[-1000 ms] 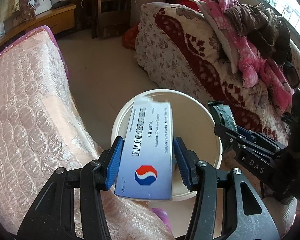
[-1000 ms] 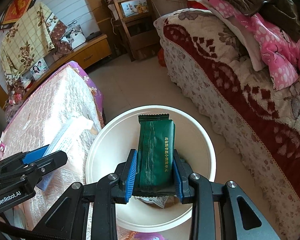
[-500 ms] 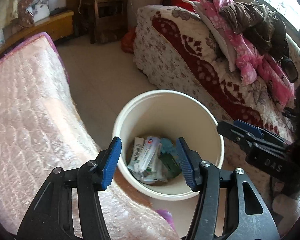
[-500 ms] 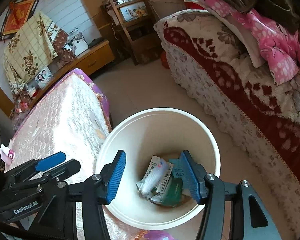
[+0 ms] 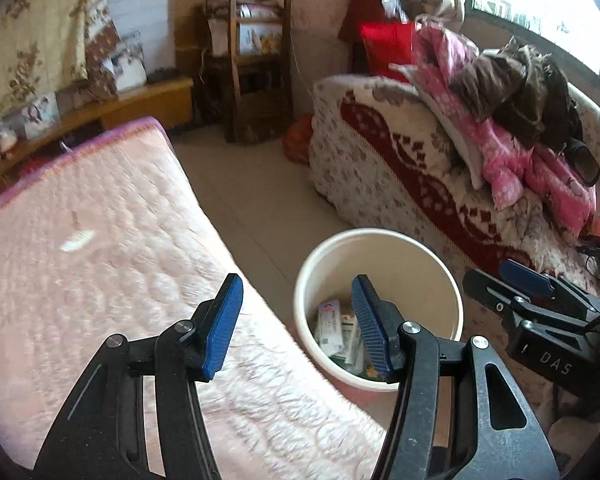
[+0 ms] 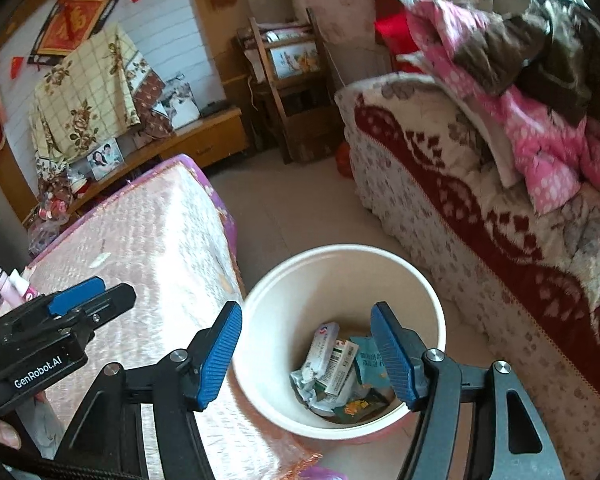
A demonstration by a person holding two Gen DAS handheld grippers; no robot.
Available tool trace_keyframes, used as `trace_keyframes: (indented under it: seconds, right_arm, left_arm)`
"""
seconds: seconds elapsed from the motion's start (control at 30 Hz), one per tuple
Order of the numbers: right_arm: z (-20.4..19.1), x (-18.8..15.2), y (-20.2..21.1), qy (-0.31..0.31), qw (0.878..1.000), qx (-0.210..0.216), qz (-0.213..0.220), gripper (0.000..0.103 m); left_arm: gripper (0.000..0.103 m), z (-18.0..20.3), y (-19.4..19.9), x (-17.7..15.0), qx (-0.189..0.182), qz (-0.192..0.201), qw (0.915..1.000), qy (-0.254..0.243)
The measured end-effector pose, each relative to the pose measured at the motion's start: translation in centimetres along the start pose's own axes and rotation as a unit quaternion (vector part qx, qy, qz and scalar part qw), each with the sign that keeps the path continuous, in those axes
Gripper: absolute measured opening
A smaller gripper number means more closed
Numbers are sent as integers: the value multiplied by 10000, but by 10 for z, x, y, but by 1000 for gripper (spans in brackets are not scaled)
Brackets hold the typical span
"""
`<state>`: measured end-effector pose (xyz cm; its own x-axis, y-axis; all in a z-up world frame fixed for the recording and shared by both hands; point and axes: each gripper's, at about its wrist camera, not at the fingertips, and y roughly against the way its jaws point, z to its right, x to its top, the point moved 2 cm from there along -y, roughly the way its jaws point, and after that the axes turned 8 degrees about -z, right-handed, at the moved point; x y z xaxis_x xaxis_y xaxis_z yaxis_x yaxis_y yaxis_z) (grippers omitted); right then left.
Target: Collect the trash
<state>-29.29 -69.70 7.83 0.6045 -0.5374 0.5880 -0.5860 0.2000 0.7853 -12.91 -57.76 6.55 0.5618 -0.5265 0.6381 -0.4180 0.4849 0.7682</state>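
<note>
Floor tiles (image 6: 292, 208) run as a bare strip between the pink quilted mattress (image 5: 100, 248) and the red-and-cream flowered sofa (image 6: 480, 216), where the round cream plastic bin (image 6: 340, 256) stands, its rim just beside the mattress edge. Left claw (image 5: 296, 320) hangs spread wide with nothing held, over the mattress edge and the bin's rim. Right claw (image 6: 306, 354) is likewise wide and bare above the bin mouth. Trash (image 6: 340, 368) lies inside the bin at the bottom: crumpled white medicine cartons, a teal packet and a dark green wrapper, heaped together.
</note>
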Motion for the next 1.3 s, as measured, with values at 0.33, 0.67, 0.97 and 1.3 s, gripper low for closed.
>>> trace_keyframes:
  seconds: [0.33, 0.67, 0.97, 1.3]
  right_arm:
    - [-47, -14, 62, 75, 9984, -140, 541, 75]
    - [-77, -27, 132, 248, 9897, -512, 1317, 96]
    - [-91, -36, 157, 286, 9862, -632, 1505, 97]
    - [-99, -44, 168, 306, 9847, -660, 1581, 97]
  left_arm:
    - [55, -15, 80, -21, 47, 702, 9975, -23]
    - [71, -23, 140, -39, 36, 1383, 9904, -22]
    - [71, -34, 164, -53, 61, 1549, 9879, 34]
    - [71, -41, 173, -60, 187, 1628, 9864, 94]
